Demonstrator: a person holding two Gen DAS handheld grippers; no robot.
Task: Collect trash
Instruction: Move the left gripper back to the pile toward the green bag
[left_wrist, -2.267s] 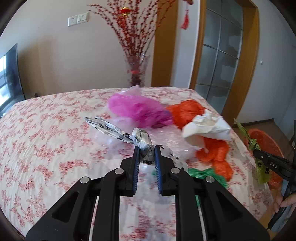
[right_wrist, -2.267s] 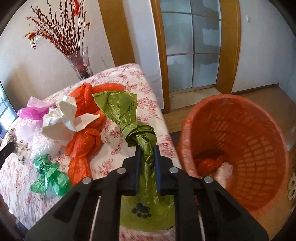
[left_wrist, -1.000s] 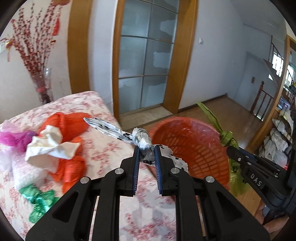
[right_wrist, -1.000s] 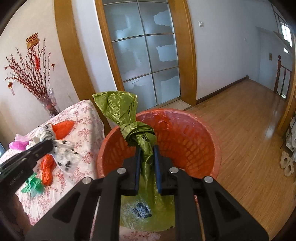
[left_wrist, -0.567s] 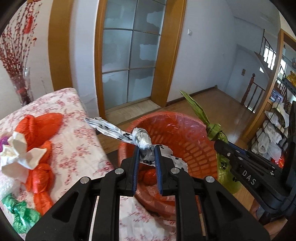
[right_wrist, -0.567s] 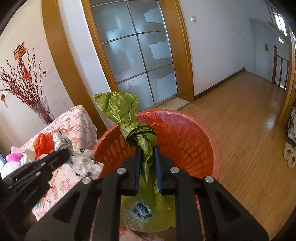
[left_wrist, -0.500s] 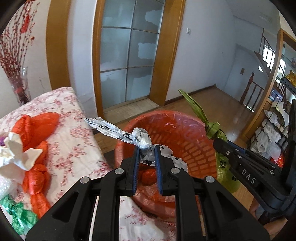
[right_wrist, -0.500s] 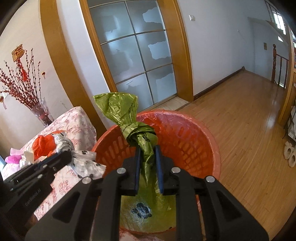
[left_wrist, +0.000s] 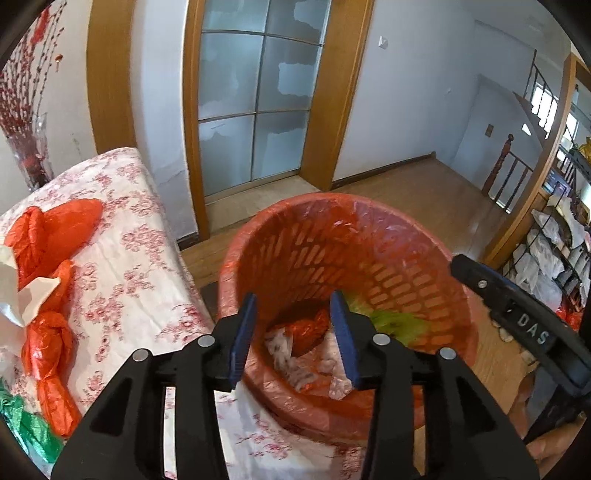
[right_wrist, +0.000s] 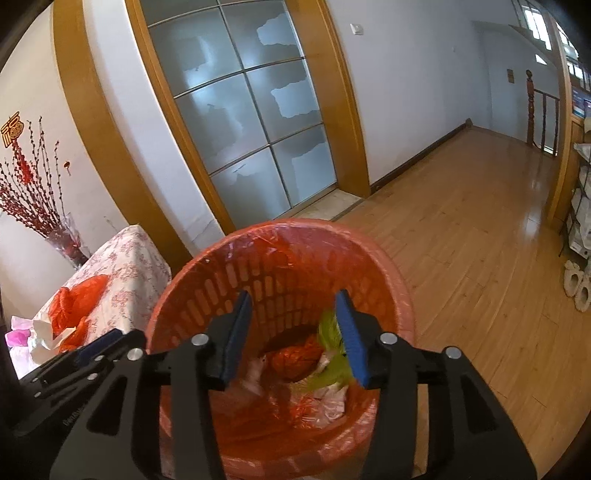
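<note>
Two grippers hang over one orange basket (left_wrist: 295, 236), and I see both with their jaws spread wide and nothing between them: my left gripper (left_wrist: 293, 334) at lower centre of its frame, my right gripper (right_wrist: 295, 334) likewise. Half a second ago each was clamped on a bag; now the olive-green bag (right_wrist: 332, 354) lies crumpled at the basket's bottom beside an orange bag (right_wrist: 295, 356) and pale, spotted film (left_wrist: 284, 350). The basket is round, slotted plastic lined with thin orange film. At the left edge of the left view, knotted orange bags (left_wrist: 48, 332), white paper (left_wrist: 22, 299) and a shiny green bag (left_wrist: 26, 428) lie on the floral-clothed surface (left_wrist: 129, 280).
</note>
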